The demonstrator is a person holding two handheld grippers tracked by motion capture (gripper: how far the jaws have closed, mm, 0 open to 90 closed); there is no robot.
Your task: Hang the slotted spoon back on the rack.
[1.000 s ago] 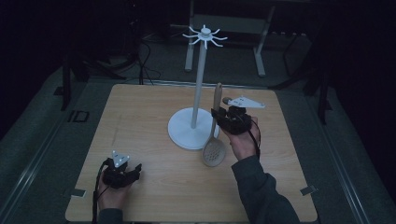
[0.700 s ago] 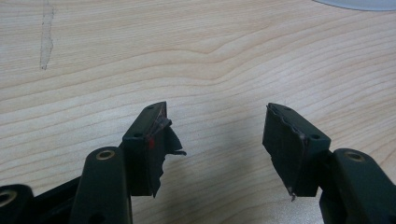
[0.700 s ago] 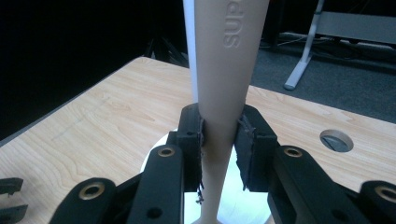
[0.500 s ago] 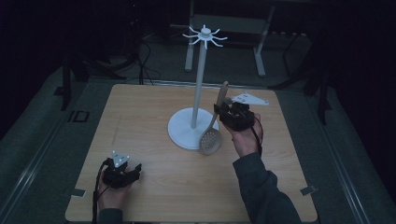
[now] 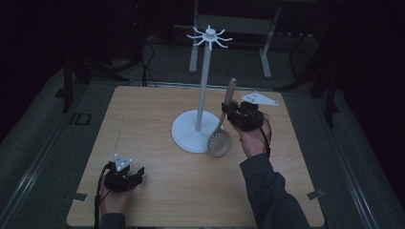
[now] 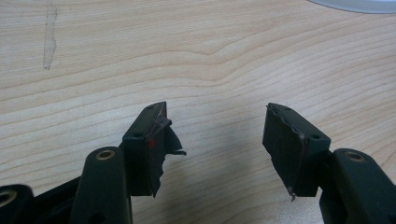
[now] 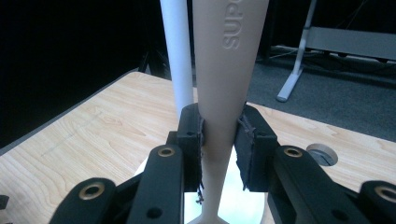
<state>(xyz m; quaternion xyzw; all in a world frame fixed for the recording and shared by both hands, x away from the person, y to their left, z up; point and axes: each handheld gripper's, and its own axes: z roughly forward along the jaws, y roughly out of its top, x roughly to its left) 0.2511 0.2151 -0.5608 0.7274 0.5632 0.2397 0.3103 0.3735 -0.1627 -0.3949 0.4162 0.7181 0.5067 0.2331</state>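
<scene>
At the near left corner of the light wooden worktop (image 5: 157,191), the left gripper (image 5: 136,174) rests low in the person's left hand (image 5: 112,200), its grey three-cornered plate facing up and its cable looping toward the near edge. Seen from the left gripper view, its jaws stand released and well apart over bare wood grain, with nothing between them (image 6: 217,140); torn black lining hangs from the inner face of one pad.

Toward the middle of the worktop rises a white stand (image 5: 204,81), a slim pole on a round flat base, crowned with a ring of short curved hooks. The base sits a little nearer the far edge than the near one.

Just right of the pole, a beige slotted spoon (image 5: 219,141) is held nearly upright, bowl down and handle up. Its perforated bowl hangs at the right rim of the base; whether it touches the base cannot be told. The right gripper (image 5: 228,110), carried in the person's right hand (image 5: 253,138) with a dark sleeve reaching in from the near edge, has its jaws clenched on the narrow part of the handle. In the right gripper view the two black pads press against both sides of the handle (image 7: 219,135), which bears raised lettering, with the white pole standing just behind and to the left.
</scene>
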